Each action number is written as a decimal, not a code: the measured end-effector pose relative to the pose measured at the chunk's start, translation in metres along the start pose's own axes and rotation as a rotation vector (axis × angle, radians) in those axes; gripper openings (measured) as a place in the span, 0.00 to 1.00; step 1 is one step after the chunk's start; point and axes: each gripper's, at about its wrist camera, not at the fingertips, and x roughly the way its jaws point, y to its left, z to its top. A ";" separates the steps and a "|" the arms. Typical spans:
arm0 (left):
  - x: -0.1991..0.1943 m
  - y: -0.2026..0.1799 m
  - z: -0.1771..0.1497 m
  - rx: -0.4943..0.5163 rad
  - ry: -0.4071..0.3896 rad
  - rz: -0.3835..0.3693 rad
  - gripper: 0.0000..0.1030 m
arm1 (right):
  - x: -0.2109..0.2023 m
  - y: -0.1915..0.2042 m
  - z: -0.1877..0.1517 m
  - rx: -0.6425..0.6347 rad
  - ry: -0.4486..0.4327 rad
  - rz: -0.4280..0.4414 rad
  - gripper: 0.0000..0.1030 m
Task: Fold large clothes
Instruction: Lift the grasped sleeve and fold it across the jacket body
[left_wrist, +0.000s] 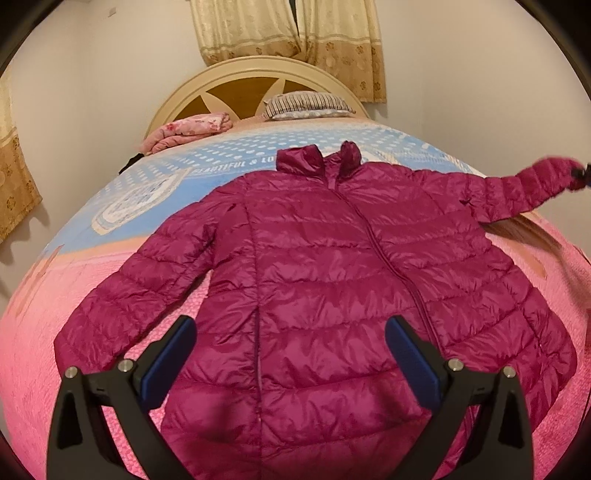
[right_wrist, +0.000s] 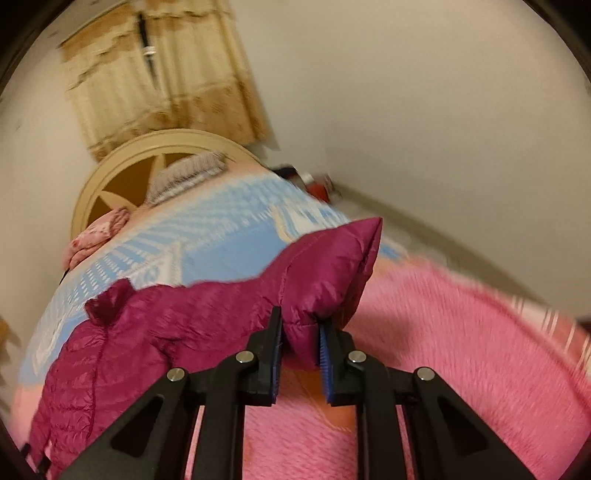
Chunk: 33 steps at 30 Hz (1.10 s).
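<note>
Jacket (left_wrist: 332, 277) looks light, puffy, slick; my right gripper (right_wrist: 301, 345) pinches its cuff (right_wrist: 332, 273), left gripper (left_wrist: 290, 343) gapes

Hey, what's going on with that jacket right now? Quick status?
Left claw open, above magenta quilted puffer jacket. Right claw shut on raised sleeve cuff. Jacket zipped, flat on pink bedspread. Nothing in the way.
</note>
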 end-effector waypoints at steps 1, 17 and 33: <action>0.000 0.002 0.000 -0.004 0.000 0.000 1.00 | -0.007 0.013 0.005 -0.038 -0.020 0.007 0.16; 0.005 0.033 -0.006 -0.050 0.016 0.021 1.00 | -0.049 0.220 0.005 -0.498 -0.128 0.209 0.16; 0.013 0.069 -0.008 -0.088 0.037 0.089 1.00 | 0.018 0.376 -0.133 -0.729 0.040 0.388 0.15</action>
